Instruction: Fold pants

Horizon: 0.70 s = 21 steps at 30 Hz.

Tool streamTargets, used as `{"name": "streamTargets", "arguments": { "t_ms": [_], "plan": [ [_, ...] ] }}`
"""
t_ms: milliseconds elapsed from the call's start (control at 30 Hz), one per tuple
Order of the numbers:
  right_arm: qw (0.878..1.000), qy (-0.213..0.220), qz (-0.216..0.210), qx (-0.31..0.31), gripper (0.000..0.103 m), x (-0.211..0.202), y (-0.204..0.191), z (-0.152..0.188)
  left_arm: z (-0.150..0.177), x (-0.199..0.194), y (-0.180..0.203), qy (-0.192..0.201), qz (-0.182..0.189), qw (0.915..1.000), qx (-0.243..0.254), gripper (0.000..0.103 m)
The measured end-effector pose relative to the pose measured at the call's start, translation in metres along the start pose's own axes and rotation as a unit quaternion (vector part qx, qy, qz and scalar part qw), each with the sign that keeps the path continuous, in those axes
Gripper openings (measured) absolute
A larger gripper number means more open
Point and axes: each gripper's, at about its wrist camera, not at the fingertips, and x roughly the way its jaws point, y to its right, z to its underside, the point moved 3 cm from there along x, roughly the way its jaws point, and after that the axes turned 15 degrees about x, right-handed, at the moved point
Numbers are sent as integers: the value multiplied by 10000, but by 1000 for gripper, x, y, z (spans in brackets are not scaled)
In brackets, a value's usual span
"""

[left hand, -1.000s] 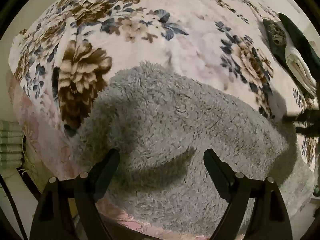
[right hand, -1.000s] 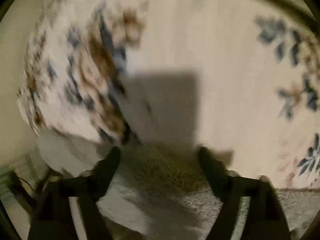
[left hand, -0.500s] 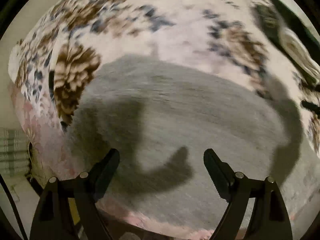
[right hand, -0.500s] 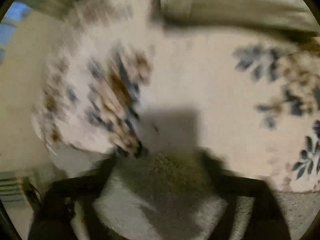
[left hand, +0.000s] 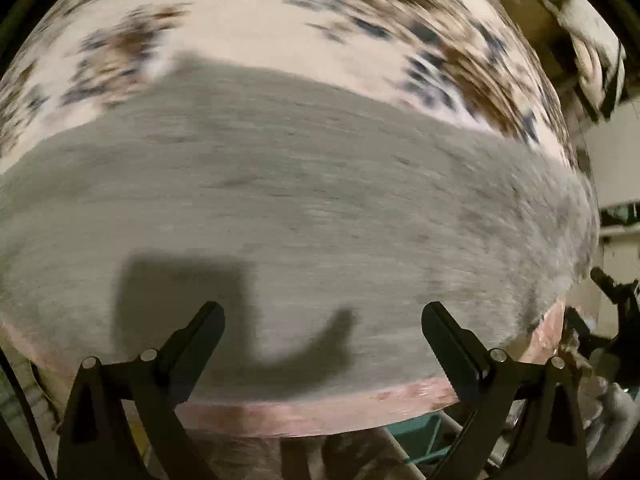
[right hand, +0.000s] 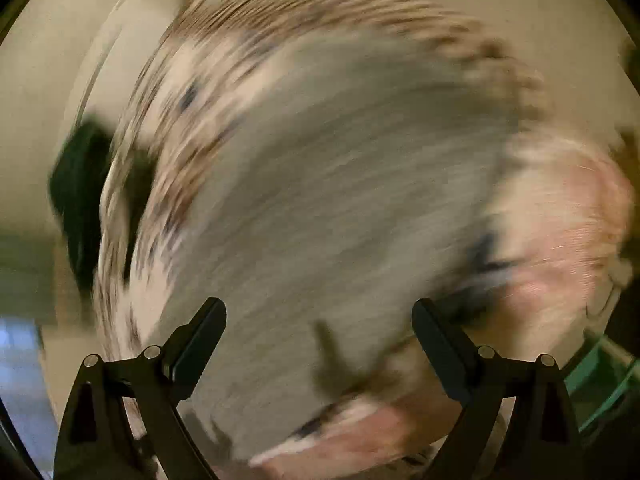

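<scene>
The grey fuzzy pants lie spread across the floral blanket on the bed, filling the middle of the left wrist view. My left gripper is open and empty above the pants' near edge. The right wrist view is heavily blurred; the pants show as a grey mass on the blanket. My right gripper is open and empty above them.
The pink bed edge runs along the bottom of the left wrist view. A pale folded item lies at the far right. A teal object sits low beside the bed. A dark shape is at the left.
Both cameras have swung fast. The right gripper, shut on grey cloth a second ago, is now open and empty. The left view has shifted along the pants toward the bed edge.
</scene>
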Motion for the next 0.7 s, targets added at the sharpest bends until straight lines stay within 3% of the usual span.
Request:
{"name": "streamTargets", "arguments": {
  "t_ms": [133,233,300,433,533,600,700],
  "plan": [
    [9962,152,-629,576,96,-4,61,-77,-24,32,59,-235,25,9993,276,101],
    [9950,133,-924,346,96,8,69,-120,-36,55,90,-428,-84,9981,444,101],
    [9954,-161,-940,115,96,30,72,-143,-40,65,102,-495,-140,9974,499,101],
    [9924,-488,-1059,-388,98,44,74,-157,-53,81,120,-537,-342,9960,630,101],
    [9783,-803,-1845,-497,98,33,71,-157,-63,93,126,-509,-428,9958,625,101],
    [9727,-916,-2053,-578,98,31,68,-153,-67,103,124,-526,-421,9963,536,101],
    [9765,-986,-1805,-637,96,50,70,-152,-70,116,119,-541,-353,9972,389,102]
  ]
}}
